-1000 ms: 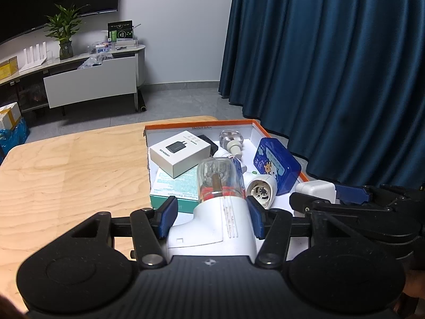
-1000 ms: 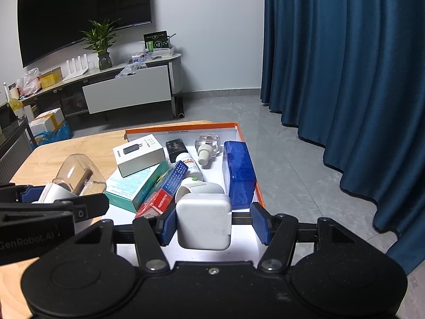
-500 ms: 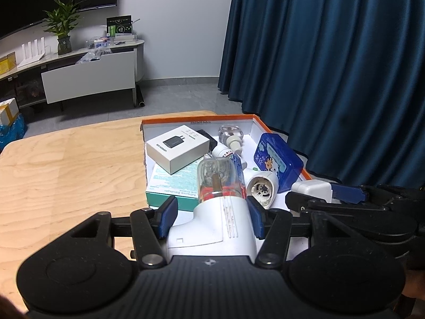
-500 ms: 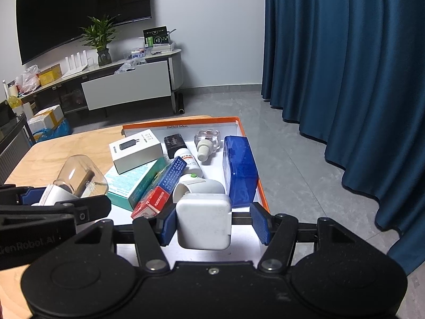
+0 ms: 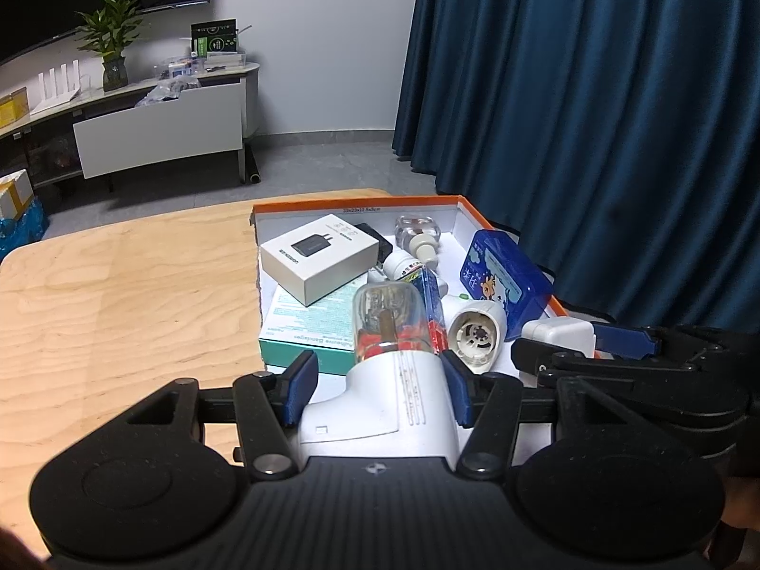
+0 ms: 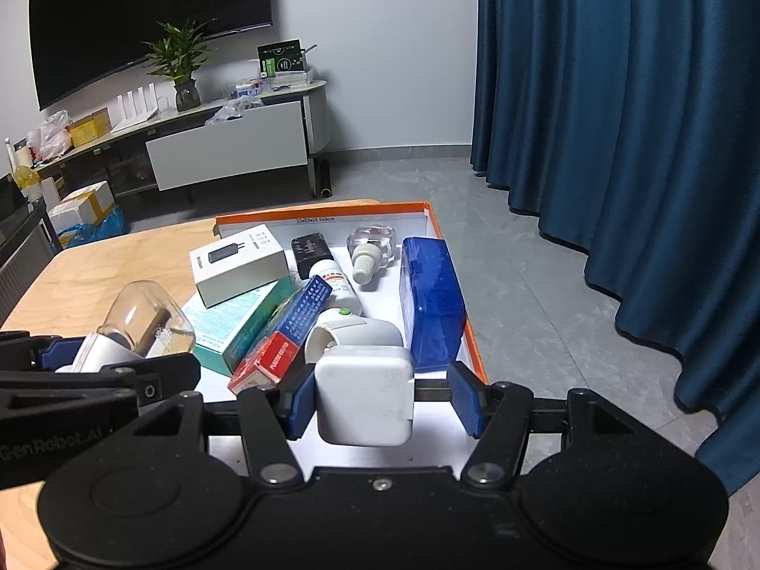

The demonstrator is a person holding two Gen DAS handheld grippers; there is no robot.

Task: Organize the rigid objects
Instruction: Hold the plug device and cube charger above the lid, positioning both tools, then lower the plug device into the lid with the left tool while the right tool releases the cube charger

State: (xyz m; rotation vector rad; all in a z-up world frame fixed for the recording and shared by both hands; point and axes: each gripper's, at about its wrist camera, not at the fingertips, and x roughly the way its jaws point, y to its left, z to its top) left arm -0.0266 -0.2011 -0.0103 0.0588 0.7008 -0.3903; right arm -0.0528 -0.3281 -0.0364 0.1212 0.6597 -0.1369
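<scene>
Tongs differ now; right tongs [image 6: 380,399] have spread, leaving the white charger [image 6: 365,396] loose over the orange box [image 6: 468,332]; left tongs [image 5: 375,392] still clamp the clear-capped device [image 5: 387,375], unplaced, above the box's near edge.

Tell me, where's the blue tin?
In both views, the blue tin lies along the right side of the orange box, beside the little clear bottle.
</scene>
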